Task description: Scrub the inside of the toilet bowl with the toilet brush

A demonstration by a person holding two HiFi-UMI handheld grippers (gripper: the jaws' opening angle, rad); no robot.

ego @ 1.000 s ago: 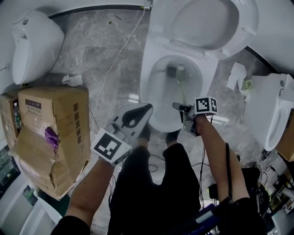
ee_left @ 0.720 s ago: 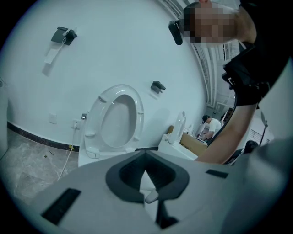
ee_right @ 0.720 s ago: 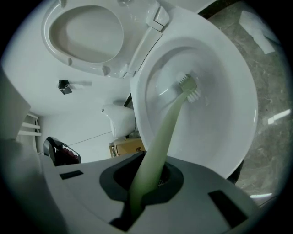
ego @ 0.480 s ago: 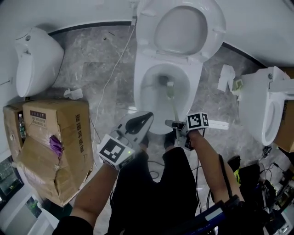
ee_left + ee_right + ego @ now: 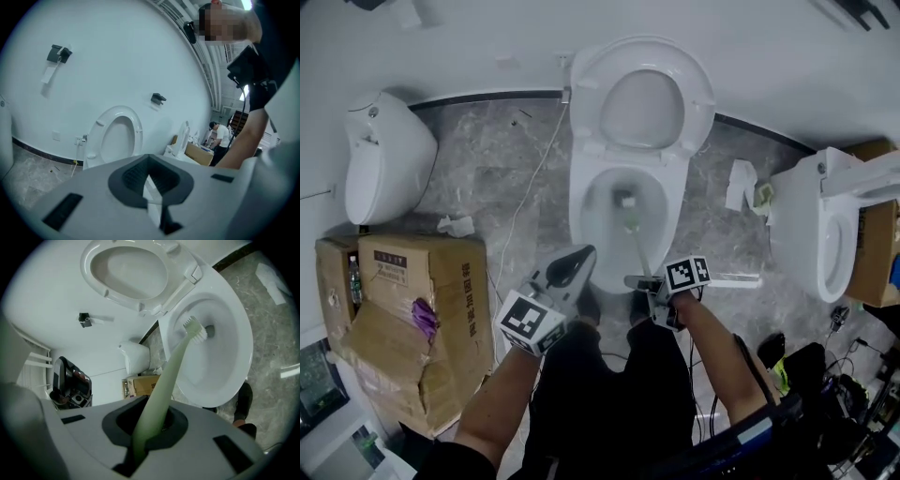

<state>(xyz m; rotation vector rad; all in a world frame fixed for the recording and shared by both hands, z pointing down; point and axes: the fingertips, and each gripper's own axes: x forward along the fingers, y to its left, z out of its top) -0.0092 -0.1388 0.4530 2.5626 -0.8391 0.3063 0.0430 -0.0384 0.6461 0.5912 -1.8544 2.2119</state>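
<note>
A white toilet [image 5: 581,202] stands ahead with its seat and lid [image 5: 642,103] raised. My right gripper [image 5: 652,286] is shut on the pale green handle of the toilet brush [image 5: 641,255]. The white bristle head [image 5: 630,222] is down inside the bowl, just on my side of the dark drain. In the right gripper view the brush handle [image 5: 166,380] runs from the gripper [image 5: 150,427] to the head [image 5: 194,330] against the inner wall of the bowl [image 5: 234,357]. My left gripper [image 5: 572,267] hovers left of the bowl's front rim, shut and empty [image 5: 150,180].
A torn cardboard box [image 5: 412,300] sits on the floor at the left, with a white fixture [image 5: 384,164] behind it. A second toilet [image 5: 820,234] stands at the right, crumpled paper [image 5: 741,183] beside it. A thin cable [image 5: 530,187] crosses the marble floor. A person [image 5: 220,136] stands far off.
The head view has pulled back, so the toilet looks smaller. The right gripper drew the brush head a little toward me, off the drain. The left gripper stayed shut beside the rim.
</note>
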